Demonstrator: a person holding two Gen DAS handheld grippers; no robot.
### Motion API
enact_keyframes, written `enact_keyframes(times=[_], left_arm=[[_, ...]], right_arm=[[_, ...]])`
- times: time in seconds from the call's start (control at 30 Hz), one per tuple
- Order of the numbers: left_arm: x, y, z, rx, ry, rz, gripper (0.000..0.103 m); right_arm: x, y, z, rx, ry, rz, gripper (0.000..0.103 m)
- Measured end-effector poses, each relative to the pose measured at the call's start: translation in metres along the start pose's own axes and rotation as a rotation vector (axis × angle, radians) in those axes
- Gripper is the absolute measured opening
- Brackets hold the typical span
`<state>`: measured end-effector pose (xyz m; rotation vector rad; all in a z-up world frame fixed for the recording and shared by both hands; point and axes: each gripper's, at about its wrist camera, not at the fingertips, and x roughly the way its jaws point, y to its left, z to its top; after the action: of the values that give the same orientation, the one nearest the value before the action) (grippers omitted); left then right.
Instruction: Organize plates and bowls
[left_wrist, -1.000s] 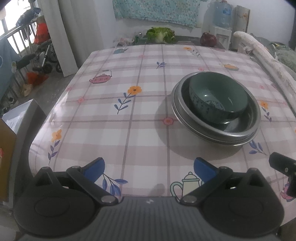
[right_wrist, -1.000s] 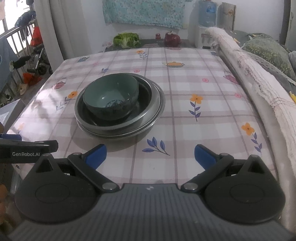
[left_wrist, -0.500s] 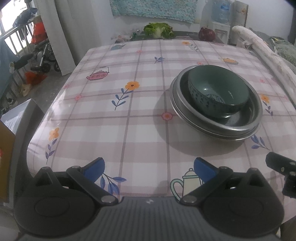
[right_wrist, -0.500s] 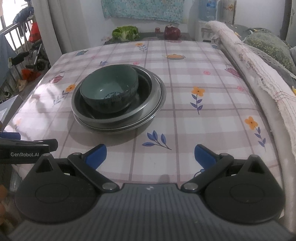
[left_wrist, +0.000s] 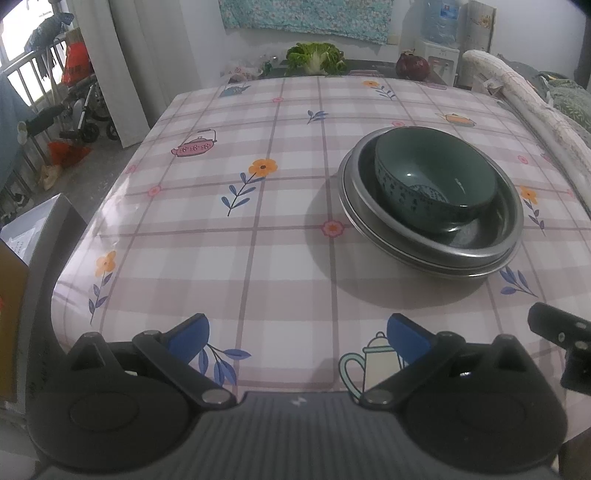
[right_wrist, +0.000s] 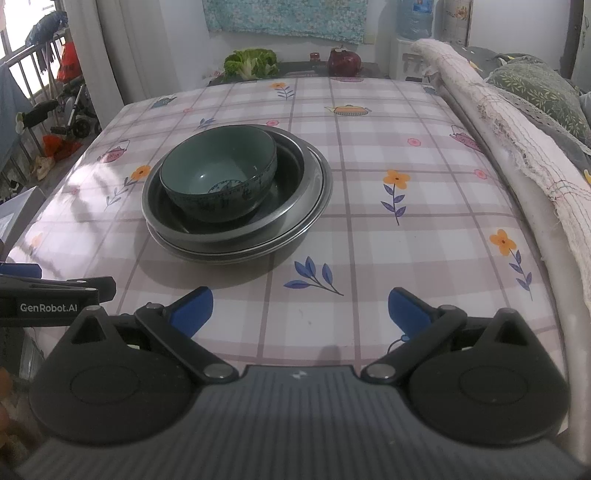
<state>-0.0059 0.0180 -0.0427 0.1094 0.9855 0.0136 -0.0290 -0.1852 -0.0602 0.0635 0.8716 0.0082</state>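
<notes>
Sitting inside the stacked metal plates (right_wrist: 236, 221), the green bowl (right_wrist: 219, 177) is facing the left gripper (left_wrist: 297, 332) and right gripper (right_wrist: 301, 306), both spread apart and holding nothing.

"GenRobot.AI" is printed on the left gripper (right_wrist: 48, 301).

A checked floral tabletop (right_wrist: 369, 184) stretched ahead; beyond it hung a patterned cloth (right_wrist: 284, 18) on a white wall, a grey curtain (left_wrist: 122, 66) far left.

2 near-edge views, shared stacked bowl (left_wrist: 434, 186)
</notes>
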Motion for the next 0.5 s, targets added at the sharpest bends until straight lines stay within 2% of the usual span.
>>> enact_keyframes(times=[0.5], left_arm=[[-0.0005, 0.0025, -0.0015, -0.005, 0.004, -0.002, 0.103]], right_arm=[[-0.0016, 0.0022, -0.0004, -0.007, -0.004, -0.002, 0.102]])
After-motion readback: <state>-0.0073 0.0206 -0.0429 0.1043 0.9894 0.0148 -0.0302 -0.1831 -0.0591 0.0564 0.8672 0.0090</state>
